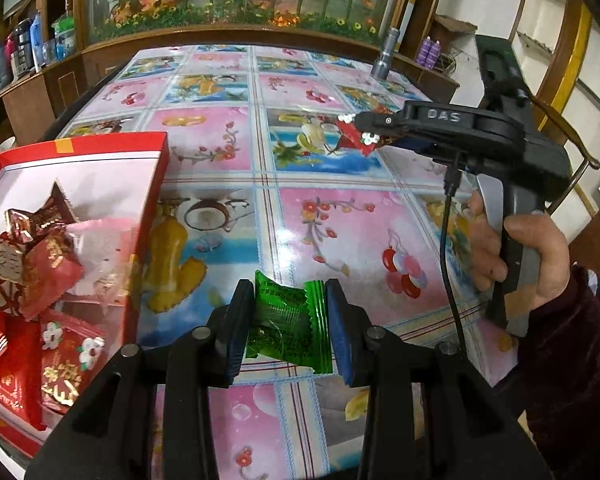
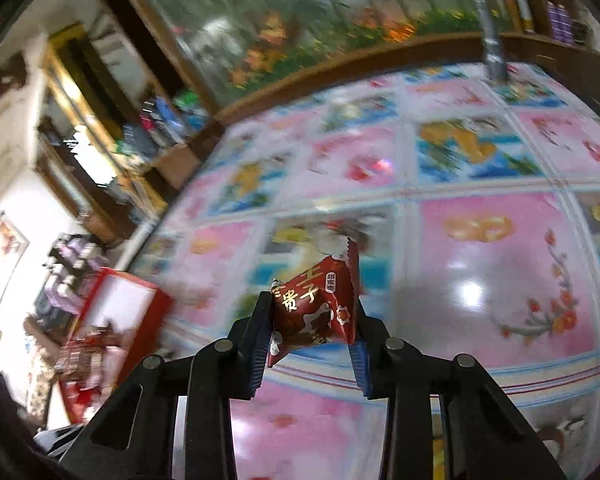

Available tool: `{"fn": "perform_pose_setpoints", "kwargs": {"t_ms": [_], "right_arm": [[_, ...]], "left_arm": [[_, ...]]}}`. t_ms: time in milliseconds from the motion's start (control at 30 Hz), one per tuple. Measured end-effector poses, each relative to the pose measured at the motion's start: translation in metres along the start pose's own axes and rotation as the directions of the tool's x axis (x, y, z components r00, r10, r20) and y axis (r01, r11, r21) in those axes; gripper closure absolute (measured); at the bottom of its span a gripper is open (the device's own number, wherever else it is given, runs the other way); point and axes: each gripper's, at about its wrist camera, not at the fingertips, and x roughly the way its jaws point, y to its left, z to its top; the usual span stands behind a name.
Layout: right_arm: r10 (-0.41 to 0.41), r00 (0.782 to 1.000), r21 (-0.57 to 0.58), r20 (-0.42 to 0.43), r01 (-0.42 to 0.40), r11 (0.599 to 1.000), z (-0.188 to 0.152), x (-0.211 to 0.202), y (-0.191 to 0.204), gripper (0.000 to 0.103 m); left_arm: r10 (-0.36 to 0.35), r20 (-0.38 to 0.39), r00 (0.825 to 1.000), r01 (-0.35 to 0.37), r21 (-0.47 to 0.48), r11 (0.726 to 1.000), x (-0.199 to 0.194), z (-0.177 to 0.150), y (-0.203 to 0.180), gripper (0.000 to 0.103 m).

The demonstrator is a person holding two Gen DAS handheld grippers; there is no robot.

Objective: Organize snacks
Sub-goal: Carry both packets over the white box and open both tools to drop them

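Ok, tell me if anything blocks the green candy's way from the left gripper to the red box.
Nothing visible does. The left gripper holds the green candy, and only bare tablecloth lies between it and the red box, whose top is open; wrapped sweets already lie inside.

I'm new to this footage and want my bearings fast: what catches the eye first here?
The loud fruit-and-flower tablecloth fills both views. At its left edge a red box holds red-wrapped snacks. Each gripper grips a sweet: the left gripper a green candy, the right gripper a dark red candy held above the cloth.
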Motion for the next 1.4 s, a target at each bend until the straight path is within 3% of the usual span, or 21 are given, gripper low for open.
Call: {"fn": "perform_pose_setpoints", "kwargs": {"t_ms": [200, 400, 667, 867, 1133, 1267, 1400], "right_arm": [[0.168, 0.985, -0.079, 0.029, -0.165, 0.983, -0.007, -0.008, 0.042, 0.068], [0.259, 0.965, -0.121, -0.041, -0.262, 0.957, -0.023, 0.012, 0.096, 0.068], [0.374, 0.921, -0.152, -0.110, -0.387, 0.910, -0.046, 0.038, 0.164, 0.068], [0.387, 0.909, -0.195, -0.154, -0.412, 0.890, -0.066, 0.050, 0.197, 0.068], [0.397, 0.897, -0.262, -0.195, -0.438, 0.860, -0.084, 0.060, 0.227, 0.068], [0.395, 0.892, -0.289, -0.220, -0.446, 0.847, -0.091, 0.065, 0.242, 0.068], [0.369, 0.903, -0.336, -0.218, -0.425, 0.841, -0.094, 0.071, 0.253, 0.066]], "left_arm": [[0.019, 0.054, 0.998, -0.018, -0.013, 1.000, -0.025, -0.001, 0.013, 0.069], [0.059, 0.101, 0.993, -0.054, -0.058, 0.997, -0.047, -0.005, 0.038, 0.069], [0.188, 0.176, 0.966, -0.162, -0.154, 0.975, -0.080, -0.005, 0.091, 0.069], [0.282, 0.202, 0.938, -0.233, -0.238, 0.943, -0.099, -0.013, 0.131, 0.069], [0.385, 0.209, 0.899, -0.328, -0.261, 0.908, -0.100, -0.012, 0.156, 0.069], [0.400, 0.188, 0.897, -0.347, -0.261, 0.901, -0.092, -0.010, 0.166, 0.069], [0.409, 0.172, 0.896, -0.358, -0.263, 0.896, -0.083, -0.005, 0.170, 0.068]]}}
